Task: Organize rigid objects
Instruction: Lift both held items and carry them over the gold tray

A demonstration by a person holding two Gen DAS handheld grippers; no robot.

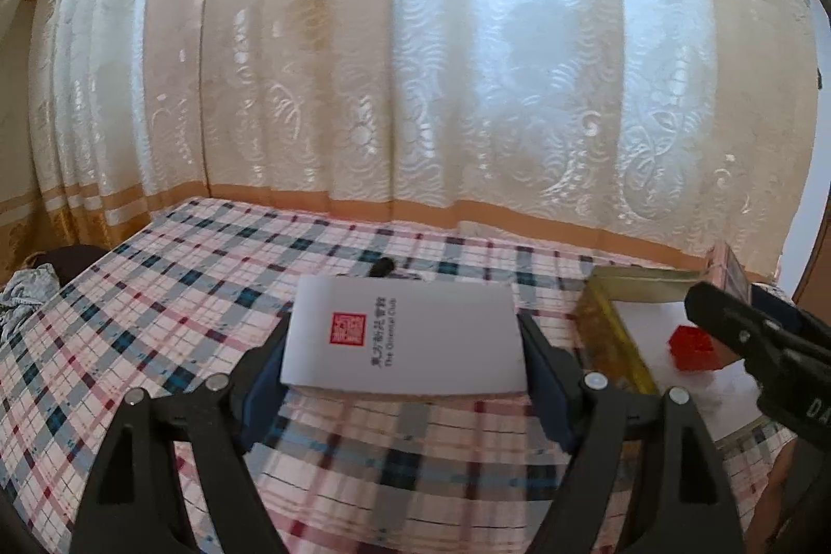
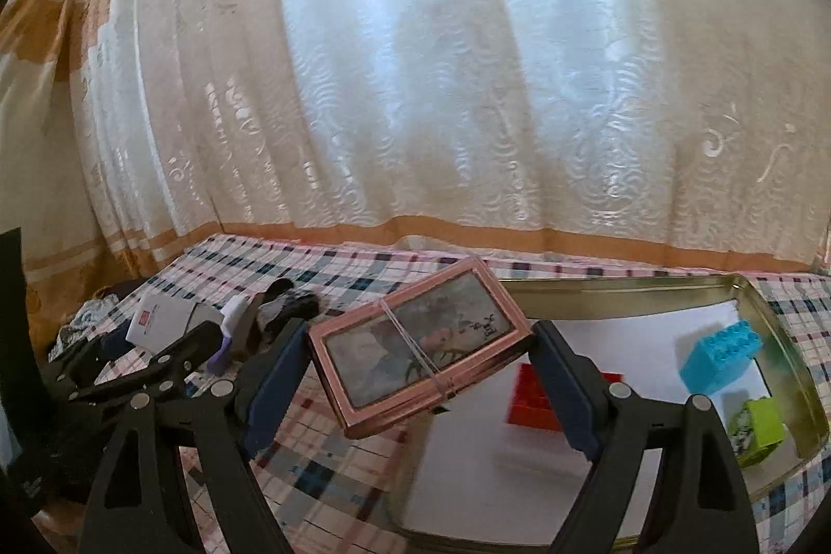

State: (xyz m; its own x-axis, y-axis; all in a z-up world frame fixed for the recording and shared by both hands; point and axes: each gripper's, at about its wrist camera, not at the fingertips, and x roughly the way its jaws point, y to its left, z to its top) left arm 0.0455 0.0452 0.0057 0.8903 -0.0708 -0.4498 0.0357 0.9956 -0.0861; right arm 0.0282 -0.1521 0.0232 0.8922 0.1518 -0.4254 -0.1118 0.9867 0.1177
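A: Left tongs (image 1: pixel 404 377)?
B: Clenched on a white booklet (image 1: pixel 404 336) with a red seal; blue pads press its two short edges. Long axis runs pad to pad, held flat above the plaid cloth (image 1: pixel 156 305) on the desk, print sideways.

A: Right tongs (image 2: pixel 423 380)?
B: Clenched on a pink-framed box (image 2: pixel 420 346), rubber band across it, pads on both ends. Long axis pad to pad, tilted, left end lower, picture face up. It hangs over the left rim of the gold tin tray (image 2: pixel 597 289).

A: In the tray?
B: Red brick (image 2: pixel 535 403) under the box, blue brick (image 2: pixel 722 354) and green block (image 2: pixel 753 424) at right.

A: Pose?
B: Both point toward the curtain (image 2: pixel 415 86), roughly level, left tongs well left of the tray.
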